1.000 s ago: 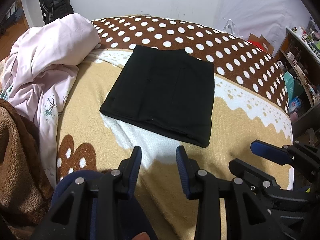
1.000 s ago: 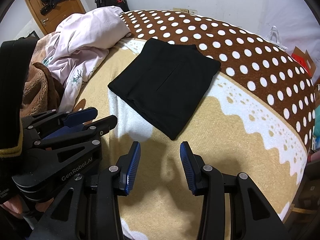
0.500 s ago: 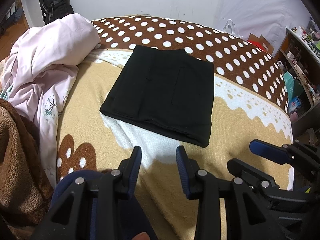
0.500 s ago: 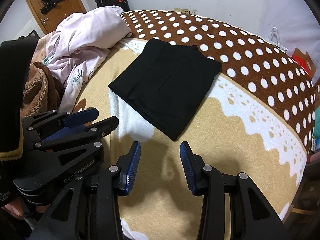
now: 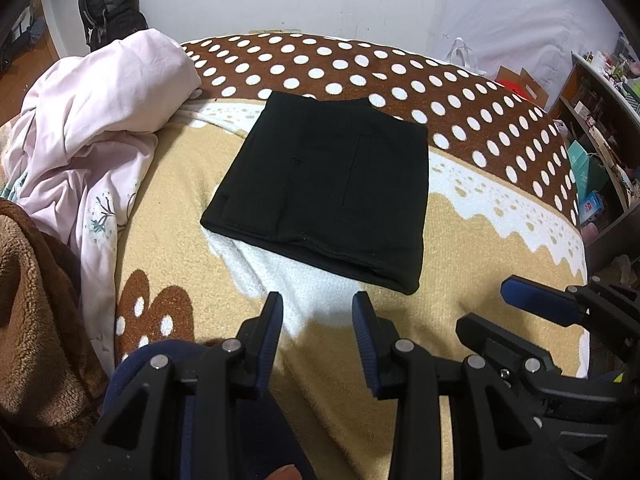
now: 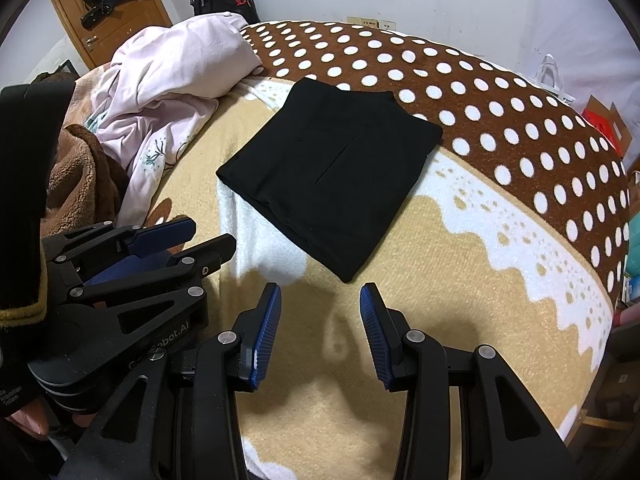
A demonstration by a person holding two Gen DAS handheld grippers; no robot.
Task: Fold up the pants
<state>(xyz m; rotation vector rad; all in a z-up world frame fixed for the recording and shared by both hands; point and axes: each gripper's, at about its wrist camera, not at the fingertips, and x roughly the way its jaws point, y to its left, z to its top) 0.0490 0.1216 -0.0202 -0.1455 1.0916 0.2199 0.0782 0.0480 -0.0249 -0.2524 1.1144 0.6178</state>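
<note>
The black pants (image 5: 324,192) lie folded into a flat rectangle on the bed blanket (image 5: 480,264); they also show in the right wrist view (image 6: 332,172). My left gripper (image 5: 318,308) is open and empty, held above the blanket just short of the pants' near edge. My right gripper (image 6: 320,298) is open and empty, near the pants' near corner. The right gripper shows at the right of the left wrist view (image 5: 520,312). The left gripper shows at the left of the right wrist view (image 6: 188,240).
A crumpled pink duvet (image 5: 92,120) and a brown fleece (image 5: 36,300) lie at the left of the bed. A black backpack (image 5: 108,0) stands by the far wall. Shelves (image 5: 600,120) and boxes stand at the right beyond the bed edge.
Almost nothing has moved; both grippers stay open and the pants lie still, with only a slight drift of the views.
</note>
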